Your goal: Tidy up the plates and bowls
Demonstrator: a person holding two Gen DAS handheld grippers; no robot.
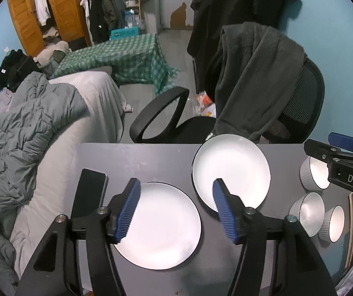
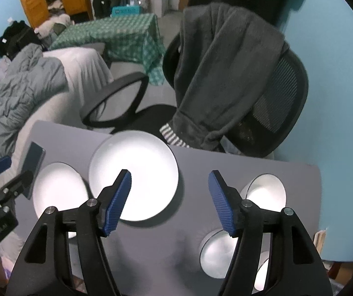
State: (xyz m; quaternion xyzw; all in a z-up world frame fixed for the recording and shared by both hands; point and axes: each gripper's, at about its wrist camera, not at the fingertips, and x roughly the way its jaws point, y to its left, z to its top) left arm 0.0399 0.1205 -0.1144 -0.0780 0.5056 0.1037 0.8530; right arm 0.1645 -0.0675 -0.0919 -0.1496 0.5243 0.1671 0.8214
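Both tongs stand wide open and hold nothing. From the left wrist view, the left gripper (image 1: 176, 207) hangs over a grey table (image 1: 137, 162). One white plate (image 1: 159, 225) lies under it, and a second plate (image 1: 230, 172) lies just beside, farther back. Three white bowls (image 1: 309, 211) sit at the right edge, near a black phone (image 1: 90, 192) on the left. From the right wrist view, the right gripper (image 2: 169, 202) hangs between the far plate (image 2: 134, 175) and the bowls (image 2: 263, 190), which look a bit blurry.
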